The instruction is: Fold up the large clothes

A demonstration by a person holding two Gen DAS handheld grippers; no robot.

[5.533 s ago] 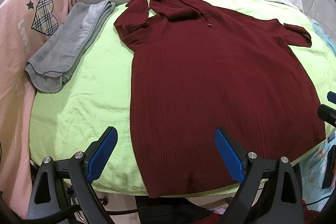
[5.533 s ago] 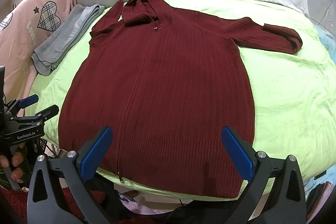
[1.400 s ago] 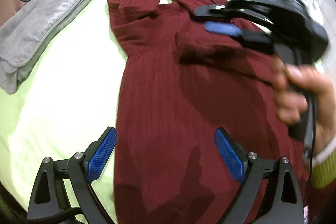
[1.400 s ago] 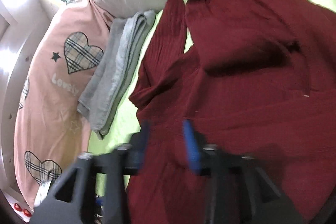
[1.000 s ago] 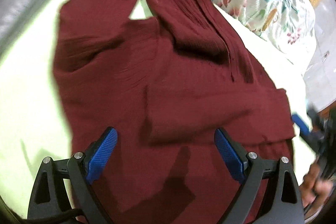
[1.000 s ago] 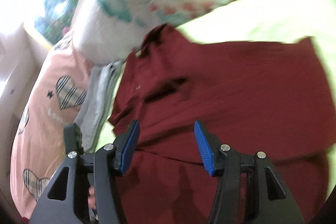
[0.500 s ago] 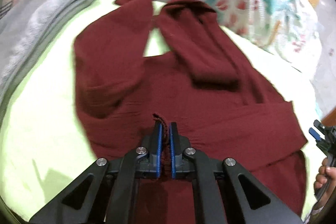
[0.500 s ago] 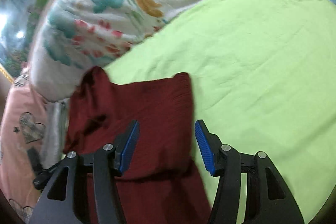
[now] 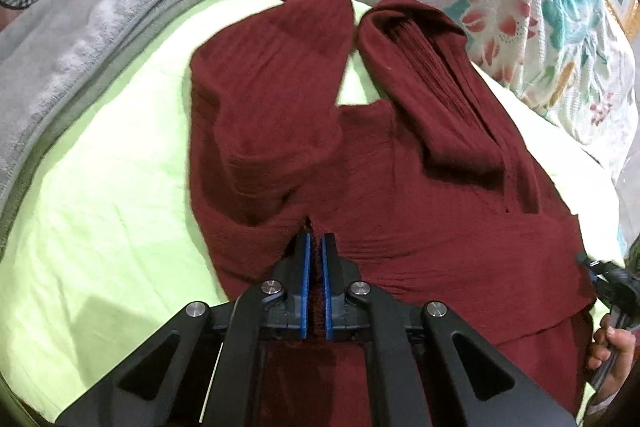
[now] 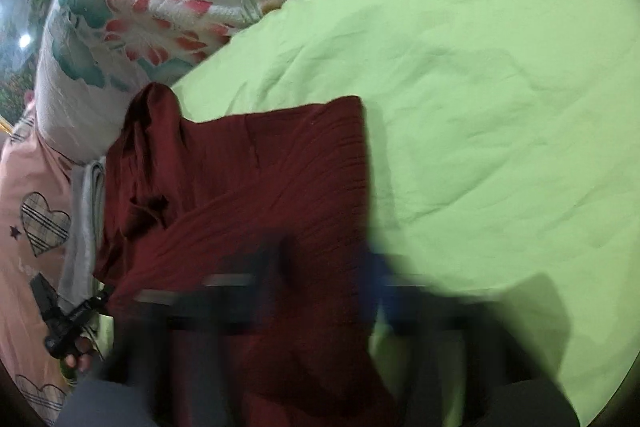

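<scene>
A dark red knit hooded garment lies on the light green bed sheet. One sleeve is folded across its chest as a horizontal band. The other sleeve lies bent at the upper left beside the hood. My left gripper is shut on a pinch of the garment's fabric near the cuff of the folded sleeve. In the right wrist view the garment fills the lower left. My right gripper is blurred by motion over the garment's right edge, and its jaws look parted.
A folded grey towel lies at the left on the sheet, next to a pink pillow with plaid hearts. A floral quilt is bunched along the far side. Bare green sheet spreads to the right.
My left gripper has closed on the garment's fabric and stays there. My right gripper let go of the sleeve after laying it across the chest and is now moving, blurred.
</scene>
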